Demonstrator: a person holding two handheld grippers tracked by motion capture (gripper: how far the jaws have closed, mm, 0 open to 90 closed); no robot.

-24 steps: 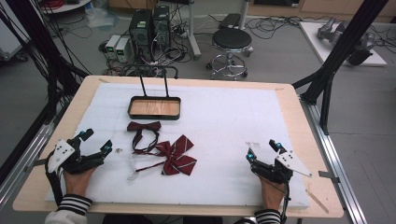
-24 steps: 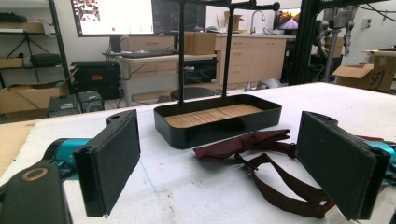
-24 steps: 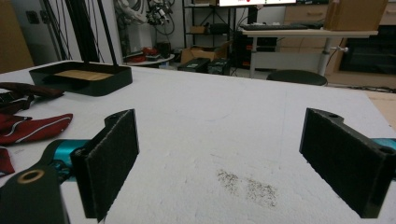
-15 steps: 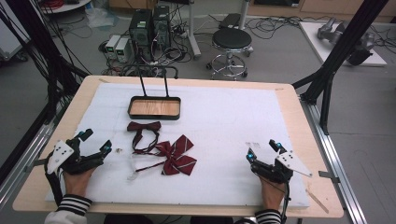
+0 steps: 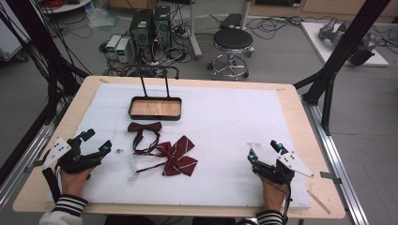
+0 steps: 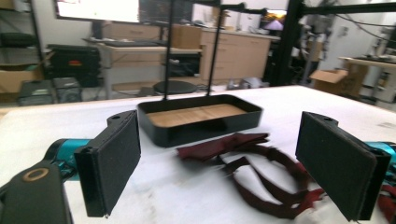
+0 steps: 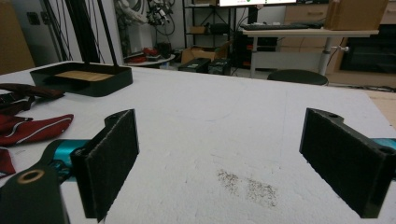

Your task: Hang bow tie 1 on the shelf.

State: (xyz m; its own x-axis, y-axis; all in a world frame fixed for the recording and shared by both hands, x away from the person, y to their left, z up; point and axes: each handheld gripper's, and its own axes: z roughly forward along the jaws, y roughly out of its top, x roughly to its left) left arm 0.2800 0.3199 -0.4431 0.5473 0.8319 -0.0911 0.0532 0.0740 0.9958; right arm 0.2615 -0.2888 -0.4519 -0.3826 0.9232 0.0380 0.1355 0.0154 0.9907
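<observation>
Maroon bow ties lie on the white-padded counter (image 5: 225, 122) between a person's two hand-held tongs: a plain dark one (image 5: 144, 126) just in front of the black wooden-floored tray (image 5: 155, 108), and a striped one (image 5: 178, 157) nearer the person, its straps looping between them. The left tongs (image 5: 96, 146) rest at the counter's left edge, jaws spread wide with nothing between them, pointed toward the plain tie (image 6: 224, 144) and the tray (image 6: 201, 116) behind it. The right tongs (image 5: 264, 150), also wide open and empty, sit well apart on bare padding. By the look of it, the approach has not yet begun; the next move calls for the left tongs to advance to the nearest tie and close on its fabric.
</observation>
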